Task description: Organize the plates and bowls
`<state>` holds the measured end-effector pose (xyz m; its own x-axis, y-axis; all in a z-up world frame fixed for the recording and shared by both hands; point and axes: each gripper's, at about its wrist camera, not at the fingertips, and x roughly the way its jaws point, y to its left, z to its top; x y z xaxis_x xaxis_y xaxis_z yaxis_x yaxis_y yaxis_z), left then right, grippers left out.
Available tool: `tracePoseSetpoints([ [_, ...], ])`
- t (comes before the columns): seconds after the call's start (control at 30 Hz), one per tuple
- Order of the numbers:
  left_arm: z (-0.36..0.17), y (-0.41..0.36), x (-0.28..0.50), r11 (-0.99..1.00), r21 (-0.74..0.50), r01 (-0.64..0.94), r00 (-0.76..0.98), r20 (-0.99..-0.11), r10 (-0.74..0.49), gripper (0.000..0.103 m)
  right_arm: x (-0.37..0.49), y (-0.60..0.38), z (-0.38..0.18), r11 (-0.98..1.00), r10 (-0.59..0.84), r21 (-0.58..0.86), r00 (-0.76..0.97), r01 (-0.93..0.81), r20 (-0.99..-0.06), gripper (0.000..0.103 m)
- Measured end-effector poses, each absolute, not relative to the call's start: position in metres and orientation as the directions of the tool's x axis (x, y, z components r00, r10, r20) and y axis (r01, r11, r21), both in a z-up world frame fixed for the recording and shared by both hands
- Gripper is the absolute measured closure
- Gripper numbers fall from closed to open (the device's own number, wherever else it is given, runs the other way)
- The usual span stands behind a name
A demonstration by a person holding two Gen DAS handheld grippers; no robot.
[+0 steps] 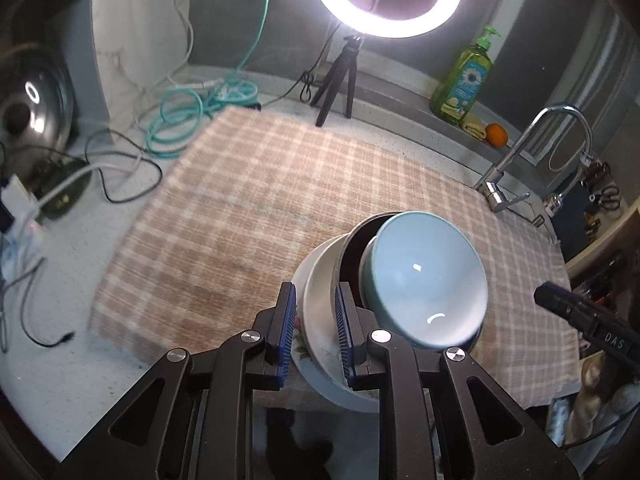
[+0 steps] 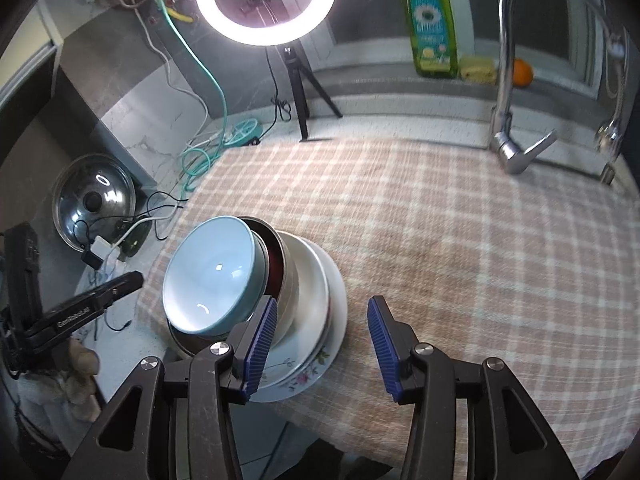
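Observation:
A stack of dishes stands near the front edge of the checked cloth [image 1: 280, 200]: white plates [image 1: 316, 304] at the bottom, one with a flower pattern [image 2: 304, 380], a dark metal-rimmed bowl [image 2: 280, 264] above, and a light blue bowl [image 1: 428, 276] tilted on top. It also shows in the right wrist view [image 2: 212, 276]. My left gripper [image 1: 316, 332] straddles the rim of the white plates, pads close to it, jaws partly open. My right gripper [image 2: 320, 344] is open and empty, its left pad [image 2: 260, 344] over the plate stack's edge.
A ring light on a tripod [image 1: 336, 80] stands at the back of the cloth. A green soap bottle [image 1: 464, 80], an orange [image 1: 496, 135] and a tap [image 1: 516, 160] are at the back right. Cables [image 1: 188, 116] and a steel lid [image 1: 32, 104] lie left.

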<state>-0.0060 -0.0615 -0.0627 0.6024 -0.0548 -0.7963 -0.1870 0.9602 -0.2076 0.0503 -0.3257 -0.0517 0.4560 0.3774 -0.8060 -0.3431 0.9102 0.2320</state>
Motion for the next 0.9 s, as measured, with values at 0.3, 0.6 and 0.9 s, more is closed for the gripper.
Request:
tracePoseSetpoints([
  [0.3, -0.034, -0.090, -0.043, 0.977, -0.155, -0.147, 0.659, -0.752, -0.020, 0.053, 0.007, -0.326, -0.016, 0.927, 0.321, 0.109, 0.611, -0.358, -0.724, 0.042],
  [0.6, -0.022, -0.119, -0.068, 0.993, -0.063, -0.104, 0.683, -0.730, 0.026, 0.043, -0.025, -0.325, -0.008, 0.935, 0.301, 0.084, 0.650, -0.344, -0.698, 0.036],
  [0.9, -0.012, -0.119, -0.082, 0.993, -0.020, -0.112, 0.705, -0.707, 0.065, 0.037, -0.046, -0.319, 0.001, 0.938, 0.290, 0.056, 0.685, -0.342, -0.669, 0.026],
])
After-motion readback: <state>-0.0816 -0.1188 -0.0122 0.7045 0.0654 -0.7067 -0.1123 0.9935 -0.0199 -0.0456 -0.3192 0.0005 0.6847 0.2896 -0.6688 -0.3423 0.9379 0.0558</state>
